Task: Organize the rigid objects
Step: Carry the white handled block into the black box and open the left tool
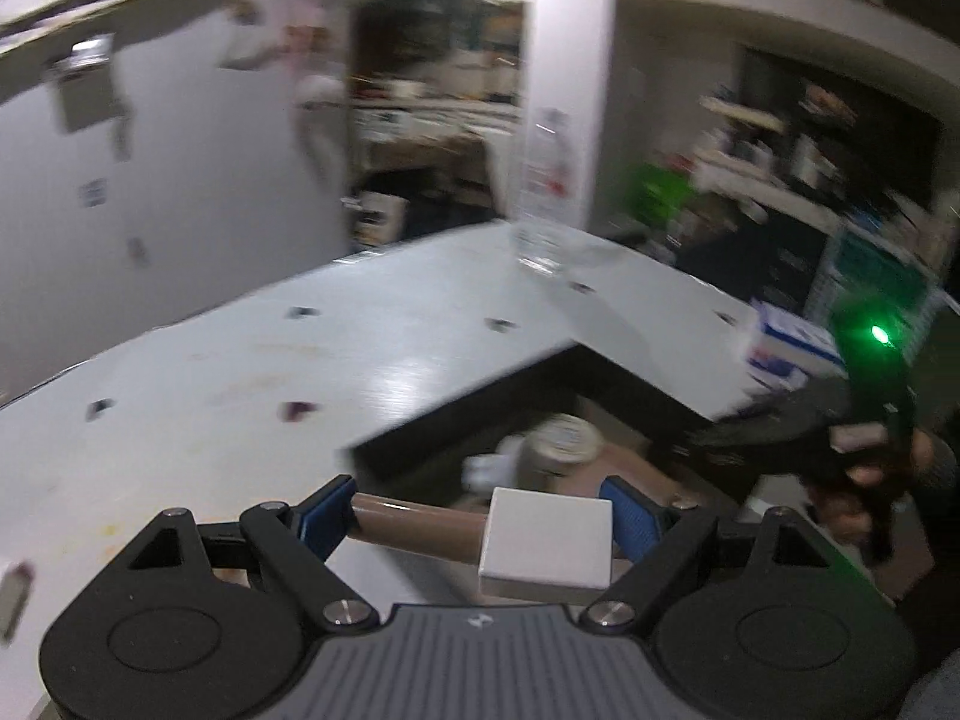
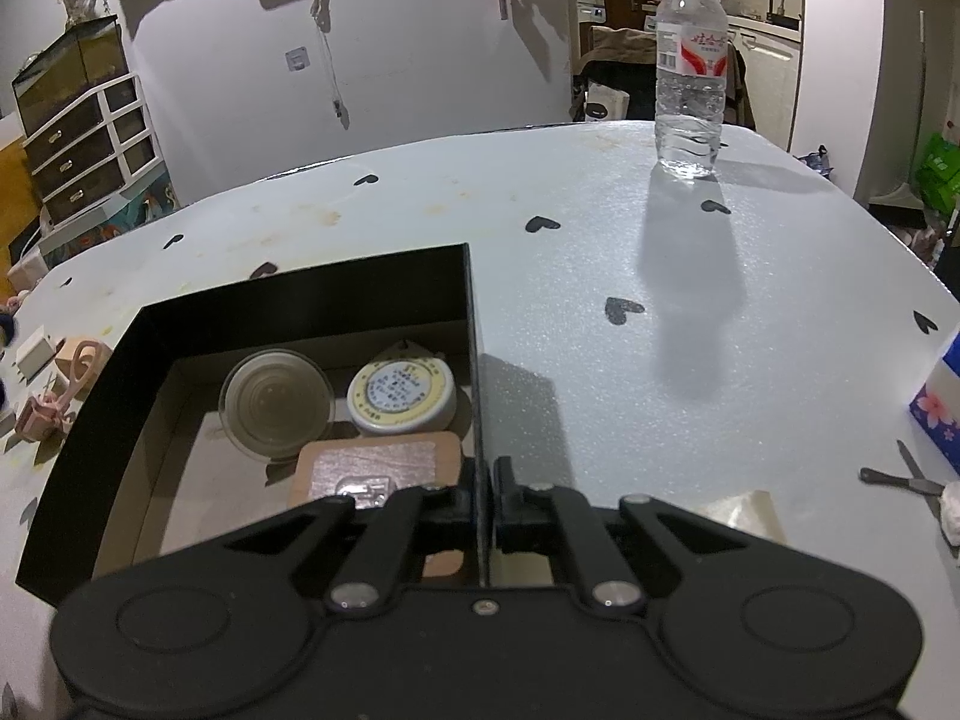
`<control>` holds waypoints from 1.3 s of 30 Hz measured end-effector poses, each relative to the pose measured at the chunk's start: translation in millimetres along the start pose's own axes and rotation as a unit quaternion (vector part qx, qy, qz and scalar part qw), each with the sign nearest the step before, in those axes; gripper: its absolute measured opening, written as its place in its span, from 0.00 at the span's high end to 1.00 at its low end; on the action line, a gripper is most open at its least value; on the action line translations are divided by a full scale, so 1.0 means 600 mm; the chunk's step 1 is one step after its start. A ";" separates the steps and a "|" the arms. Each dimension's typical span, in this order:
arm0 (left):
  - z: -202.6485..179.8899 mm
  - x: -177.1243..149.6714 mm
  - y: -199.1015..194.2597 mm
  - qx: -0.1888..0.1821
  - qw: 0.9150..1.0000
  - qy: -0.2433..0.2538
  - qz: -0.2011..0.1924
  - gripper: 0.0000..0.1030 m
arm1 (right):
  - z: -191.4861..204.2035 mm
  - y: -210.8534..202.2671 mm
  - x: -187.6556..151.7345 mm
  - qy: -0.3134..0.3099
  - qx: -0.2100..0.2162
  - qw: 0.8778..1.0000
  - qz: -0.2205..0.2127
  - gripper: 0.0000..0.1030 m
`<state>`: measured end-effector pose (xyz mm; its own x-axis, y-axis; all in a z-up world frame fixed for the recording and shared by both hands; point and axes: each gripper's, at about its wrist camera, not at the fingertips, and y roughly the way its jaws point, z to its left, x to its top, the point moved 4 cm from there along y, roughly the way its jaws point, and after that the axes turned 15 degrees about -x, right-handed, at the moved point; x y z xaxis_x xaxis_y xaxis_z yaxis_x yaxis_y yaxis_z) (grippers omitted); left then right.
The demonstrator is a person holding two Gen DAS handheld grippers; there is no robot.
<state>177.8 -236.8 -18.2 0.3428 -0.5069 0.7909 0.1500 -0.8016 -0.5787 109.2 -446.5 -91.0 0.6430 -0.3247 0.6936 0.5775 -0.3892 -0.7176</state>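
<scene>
mid-carry over the table [image 2: 600, 276], toward the black box [image 2: 300, 294] already holding a lid, a round tin [image 2: 402, 399] and a flat pack. right gripper [image 2: 485, 504] pinched tight on the box wall, steadying. left gripper [image 1: 480, 519] spread wide, clamping a white-headed mallet [image 1: 543, 546] endwise. next, probably: lowering into free floor space, then letting go.

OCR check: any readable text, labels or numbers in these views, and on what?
None reads cleanly.
Water bottle: red characters on its label, too small to read.
Round tin in the black box: printed lid label, too small to read.
Blue carton, left wrist view: print blurred.
</scene>
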 end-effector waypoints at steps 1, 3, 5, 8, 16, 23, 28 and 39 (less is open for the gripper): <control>-0.008 -0.002 0.011 -0.009 1.000 0.006 0.008 0.16 | 0.000 0.000 0.000 0.000 0.001 1.000 0.000 0.95; -0.024 0.000 0.040 -0.033 0.999 0.013 0.030 0.16 | -0.001 0.000 0.000 0.001 0.002 1.000 0.000 0.95; -0.032 -0.003 0.065 -0.055 0.997 0.017 0.049 0.16 | -0.001 0.001 -0.001 0.002 0.003 1.000 -0.001 0.95; -0.031 -0.010 0.106 -0.090 0.992 0.014 0.085 0.16 | -0.001 0.001 0.000 0.001 0.004 1.000 -0.001 0.95; -0.005 -0.011 0.174 -0.141 0.977 -0.029 0.156 0.16 | -0.001 0.001 0.000 0.000 0.006 1.000 -0.002 0.95; -0.005 -0.020 0.216 -0.174 0.965 -0.047 0.191 0.16 | -0.002 0.001 -0.001 0.002 0.008 1.000 -0.002 0.94; 0.001 -0.022 0.225 -0.187 0.961 -0.072 0.193 0.12 | -0.002 0.002 0.000 0.002 0.009 1.000 -0.001 0.94; 0.007 -0.021 0.213 -0.190 0.956 -0.105 0.196 0.06 | -0.001 0.004 0.000 0.005 0.011 1.000 0.000 0.94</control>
<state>196.2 -331.4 -103.1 0.4888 -0.7486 0.4479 -0.3624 -0.6413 -0.6763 110.3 -447.9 -92.4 0.6379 -0.3325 0.6946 0.5891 -0.3702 -0.7182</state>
